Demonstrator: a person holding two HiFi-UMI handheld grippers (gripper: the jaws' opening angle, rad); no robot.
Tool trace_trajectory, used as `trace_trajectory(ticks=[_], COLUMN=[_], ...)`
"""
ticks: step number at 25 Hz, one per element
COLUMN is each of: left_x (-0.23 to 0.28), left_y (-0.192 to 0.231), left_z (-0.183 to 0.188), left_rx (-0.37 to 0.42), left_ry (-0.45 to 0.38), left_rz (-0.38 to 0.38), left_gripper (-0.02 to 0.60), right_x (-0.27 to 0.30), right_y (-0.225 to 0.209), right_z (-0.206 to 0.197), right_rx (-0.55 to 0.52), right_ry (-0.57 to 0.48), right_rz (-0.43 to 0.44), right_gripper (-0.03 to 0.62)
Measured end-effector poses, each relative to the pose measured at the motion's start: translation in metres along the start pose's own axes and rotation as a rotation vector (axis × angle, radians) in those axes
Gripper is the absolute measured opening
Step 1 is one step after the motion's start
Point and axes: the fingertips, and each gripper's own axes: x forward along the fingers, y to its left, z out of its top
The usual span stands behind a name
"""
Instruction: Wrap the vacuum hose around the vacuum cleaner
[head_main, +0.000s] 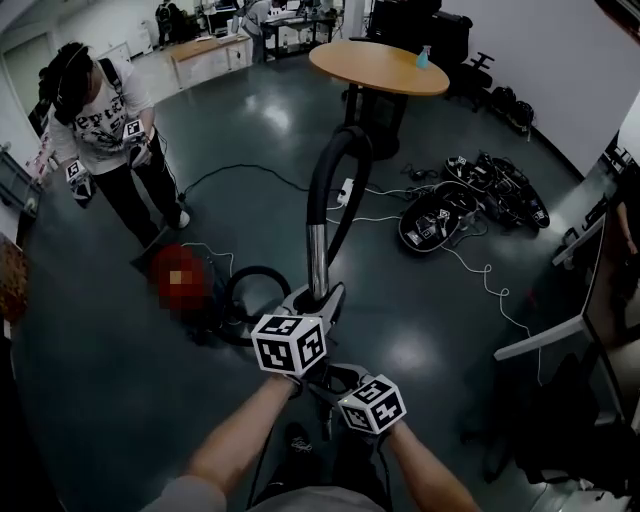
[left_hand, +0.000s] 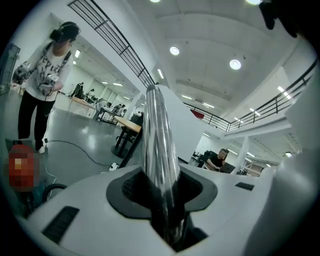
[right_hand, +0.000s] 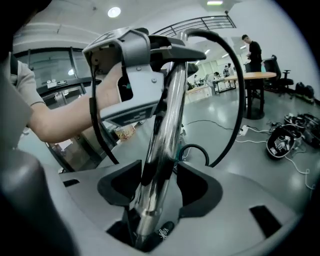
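Note:
The chrome vacuum tube (head_main: 318, 255) stands almost upright in front of me, and the black hose (head_main: 335, 160) arches off its top and curls down to a loop (head_main: 255, 275) on the floor. The vacuum cleaner body (head_main: 212, 300) sits low at the left, partly behind a blurred patch. My left gripper (head_main: 318, 298) is shut on the tube (left_hand: 157, 135), with both pads pressing it (left_hand: 162, 185). Below it, my right gripper (head_main: 330, 378) has the tube (right_hand: 167, 115) between its jaws, but the pads stand slightly off it (right_hand: 157, 185). The right gripper view also shows the left gripper (right_hand: 167, 52) higher up the tube.
A person (head_main: 105, 130) holding grippers stands at the far left. A round wooden table (head_main: 380, 68) stands behind, with a power strip (head_main: 345, 190) and cables below. A heap of black gear (head_main: 470, 200) lies to the right, and a white desk edge (head_main: 540, 340) juts in.

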Motion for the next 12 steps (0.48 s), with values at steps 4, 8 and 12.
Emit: trace_trajectory(ticks=[4, 8, 12], left_x=[-0.002, 0.003, 0.012], left_y=[-0.015, -0.033, -0.047], left_z=[-0.007, -0.016, -0.028], left_rx=[-0.115, -0.151, -0.152], left_ry=[-0.017, -0.008, 0.015], left_rz=[0.015, 0.024, 0.030], left_gripper=[0.138, 0.141, 0.143], right_x=[-0.010, -0.025, -0.042], right_y=[-0.008, -0.016, -0.020], right_z=[0.001, -0.005, -0.013], right_rx=[0.060, 0.076, 0.021], right_ry=[-0.055, -0.060, -0.035], right_rz=[-0.110, -0.143, -0.174], right_gripper=[0.204, 0.202, 0.160])
